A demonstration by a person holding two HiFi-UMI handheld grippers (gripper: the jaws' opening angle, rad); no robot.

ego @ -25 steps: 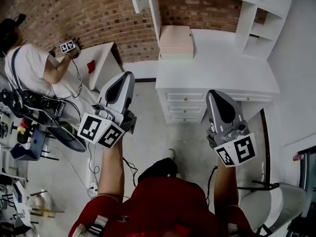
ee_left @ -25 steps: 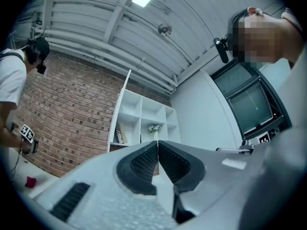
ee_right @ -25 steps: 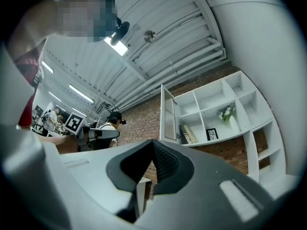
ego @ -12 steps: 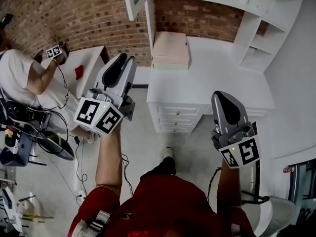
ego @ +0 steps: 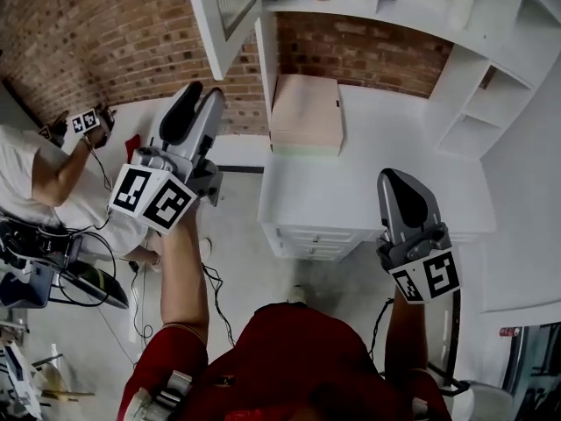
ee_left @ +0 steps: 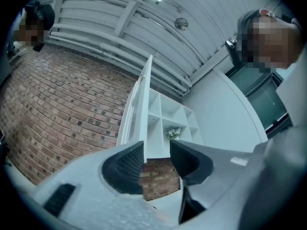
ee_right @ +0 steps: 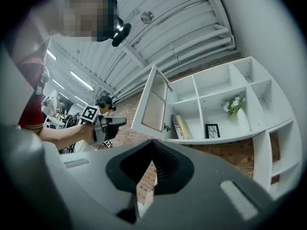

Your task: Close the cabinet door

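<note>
Head view: the left gripper (ego: 195, 103), on a raised forearm, is pointing up at the open cabinet door (ego: 223, 7). The right gripper (ego: 399, 187) is hovering over the white desk (ego: 368, 147).

Left gripper view: its 2 jaws are opening, gripping nothing. The door's edge is lining up between them, apparently beyond reach.

Right gripper view: its jaws are resting closed together, holding nothing.

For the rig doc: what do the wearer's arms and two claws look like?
Left claw and right claw: light grey tapered shells, black ribbed pads inside, each carrying a white cube with black square markers. Left jaws are opening, nothing between them. Arms are bare below a red top.
</note>
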